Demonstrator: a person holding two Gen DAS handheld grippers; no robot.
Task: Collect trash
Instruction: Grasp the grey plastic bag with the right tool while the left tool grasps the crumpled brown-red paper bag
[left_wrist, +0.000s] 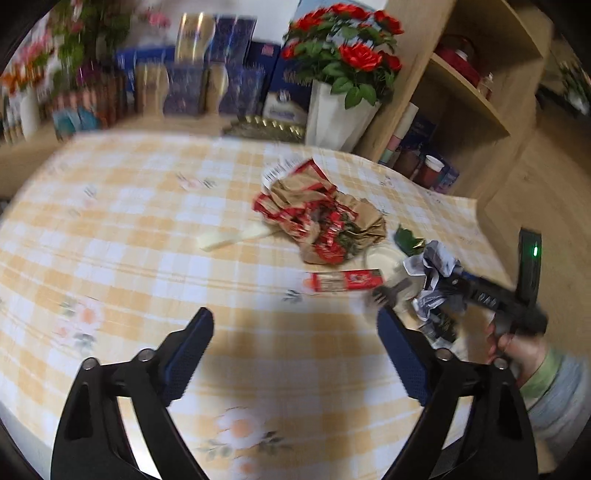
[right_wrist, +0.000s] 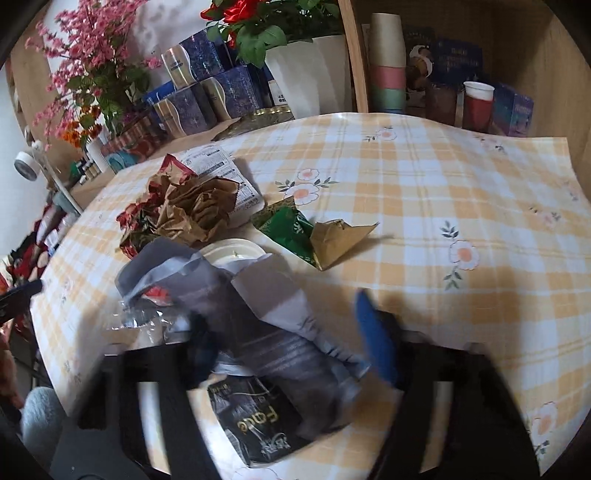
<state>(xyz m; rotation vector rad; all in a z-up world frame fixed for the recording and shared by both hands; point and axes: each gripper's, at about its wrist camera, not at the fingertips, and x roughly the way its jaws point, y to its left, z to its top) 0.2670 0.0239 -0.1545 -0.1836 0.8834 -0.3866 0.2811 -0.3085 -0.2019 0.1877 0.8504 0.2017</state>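
Trash lies on a yellow checked tablecloth (left_wrist: 147, 229). In the left wrist view my left gripper (left_wrist: 295, 317) stands open above bare cloth, nothing between its fingers. Ahead of it lie crumpled brown and red wrapping paper (left_wrist: 321, 221), a small red box (left_wrist: 343, 280) and a white strip (left_wrist: 236, 236). At the right, my right gripper (left_wrist: 424, 286) is shut on a crumpled grey paper (left_wrist: 436, 258). In the right wrist view that grey paper (right_wrist: 258, 317) fills the space between the blurred fingers of the right gripper (right_wrist: 284, 325). A black packet (right_wrist: 258, 417) lies under it.
A green and gold wrapper (right_wrist: 306, 236), a white lid (right_wrist: 232, 253) and a white printed packet (right_wrist: 221, 166) lie beyond. A white pot of red roses (left_wrist: 332, 118), blue boxes (left_wrist: 236, 85) and a wooden shelf (left_wrist: 461, 96) with cups (right_wrist: 476, 107) line the table's far side.
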